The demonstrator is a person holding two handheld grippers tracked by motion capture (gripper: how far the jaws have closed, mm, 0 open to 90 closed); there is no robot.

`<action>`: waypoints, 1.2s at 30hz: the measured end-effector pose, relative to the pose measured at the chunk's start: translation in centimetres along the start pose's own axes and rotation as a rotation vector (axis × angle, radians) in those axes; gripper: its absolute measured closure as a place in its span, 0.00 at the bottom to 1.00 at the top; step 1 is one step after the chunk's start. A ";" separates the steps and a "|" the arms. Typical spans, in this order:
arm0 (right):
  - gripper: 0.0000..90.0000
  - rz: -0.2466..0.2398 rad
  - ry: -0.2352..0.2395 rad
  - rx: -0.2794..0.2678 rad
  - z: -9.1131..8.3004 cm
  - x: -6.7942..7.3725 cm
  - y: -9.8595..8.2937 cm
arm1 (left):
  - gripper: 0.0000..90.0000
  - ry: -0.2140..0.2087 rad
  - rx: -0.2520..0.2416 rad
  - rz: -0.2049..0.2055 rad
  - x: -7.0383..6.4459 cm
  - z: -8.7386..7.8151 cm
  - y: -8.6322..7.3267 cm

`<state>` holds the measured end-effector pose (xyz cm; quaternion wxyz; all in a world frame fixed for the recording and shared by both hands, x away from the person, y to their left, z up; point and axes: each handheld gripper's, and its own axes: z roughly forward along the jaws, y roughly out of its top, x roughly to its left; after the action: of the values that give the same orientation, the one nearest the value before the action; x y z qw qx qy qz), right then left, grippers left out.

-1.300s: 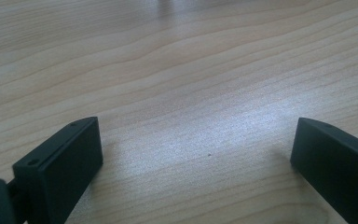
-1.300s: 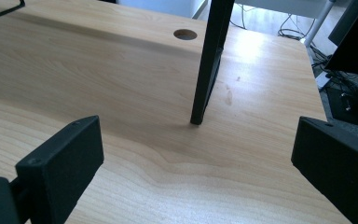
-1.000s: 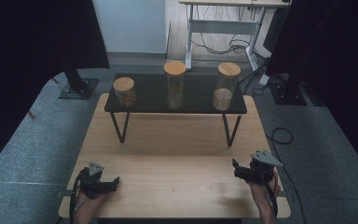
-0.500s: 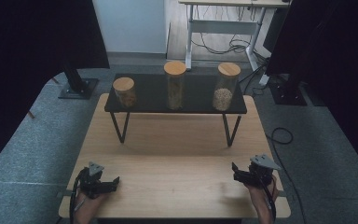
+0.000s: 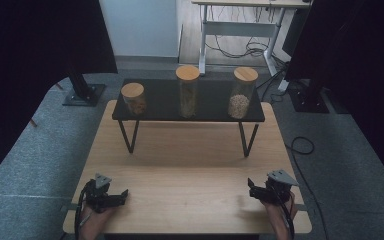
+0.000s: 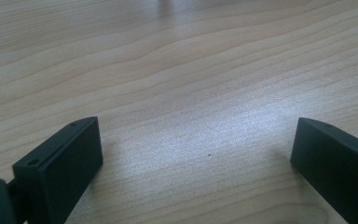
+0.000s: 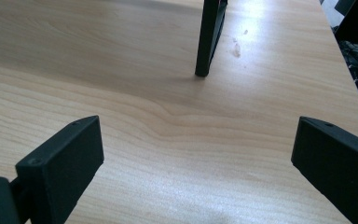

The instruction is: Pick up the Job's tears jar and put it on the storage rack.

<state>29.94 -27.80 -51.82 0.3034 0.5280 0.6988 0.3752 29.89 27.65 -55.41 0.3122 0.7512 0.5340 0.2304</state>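
Note:
Three glass jars with wooden lids stand on a black shelf (image 5: 210, 116): a short jar (image 5: 133, 98) at the left, a tall jar (image 5: 187, 91) in the middle, and a jar of pale grains (image 5: 242, 93) at the right. My left gripper (image 5: 122, 196) rests low on the wooden table (image 5: 190, 165) near its front left corner, open, with only bare wood (image 6: 191, 140) between its jaws. My right gripper (image 5: 251, 189) sits near the front right corner, open too and holding nothing. One black shelf leg (image 7: 209, 37) stands ahead of it.
The shelf stands on thin black legs (image 5: 126, 136) at the back of the table, with room under it. Grey floor mats (image 5: 30, 165) surround the table. Dark stands (image 5: 82, 90) and a cable (image 5: 302, 146) lie on the floor beside it.
The right gripper has shifted slightly toward the table's front edge. The left gripper and the jars have stayed put.

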 end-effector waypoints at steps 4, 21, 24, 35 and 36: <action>0.02 0.003 0.000 0.008 0.2 0.1 -0.4 | 0.02 0.000 0.000 0.000 0.0 0.0 0.0; 0.02 0.023 -0.004 0.032 0.9 0.0 -2.0 | 0.02 0.000 0.000 0.000 0.0 0.0 0.0; 0.02 0.025 -0.003 0.039 1.0 0.1 -2.3 | 0.02 0.000 0.000 0.000 0.0 0.0 0.0; 0.02 0.033 0.004 0.063 1.4 0.2 -3.1 | 0.02 0.000 0.000 0.000 0.0 0.0 0.0; 0.02 0.032 0.004 0.067 1.4 0.2 -3.1 | 0.02 0.000 0.000 0.000 0.0 0.0 0.0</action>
<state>29.46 -27.87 -55.22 0.2784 0.5483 0.7029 0.3574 29.88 27.65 -55.41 0.3120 0.7511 0.5342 0.2305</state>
